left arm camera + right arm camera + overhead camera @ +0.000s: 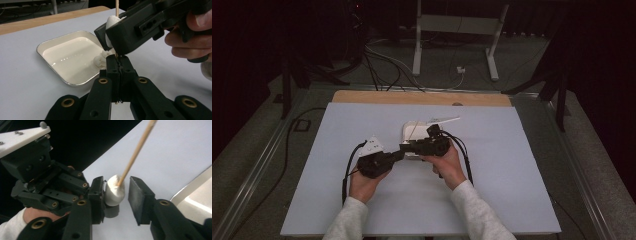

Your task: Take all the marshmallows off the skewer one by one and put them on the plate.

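Left gripper [119,65] clamps the skewer [136,151] low down, stick pointing up over the tabletop [492,150] beside the tray [53,42], while the right gripper [117,192] brackets the marshmallow [114,190] threaded on it, one pad touching, the other just clear.

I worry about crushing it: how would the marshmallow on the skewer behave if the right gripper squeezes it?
The marshmallow looks puffy and rounded, so it would probably dent easily and feel light. The thin skewer through it, clamped by the left gripper, might let it slide or twist. The right gripper brackets it.
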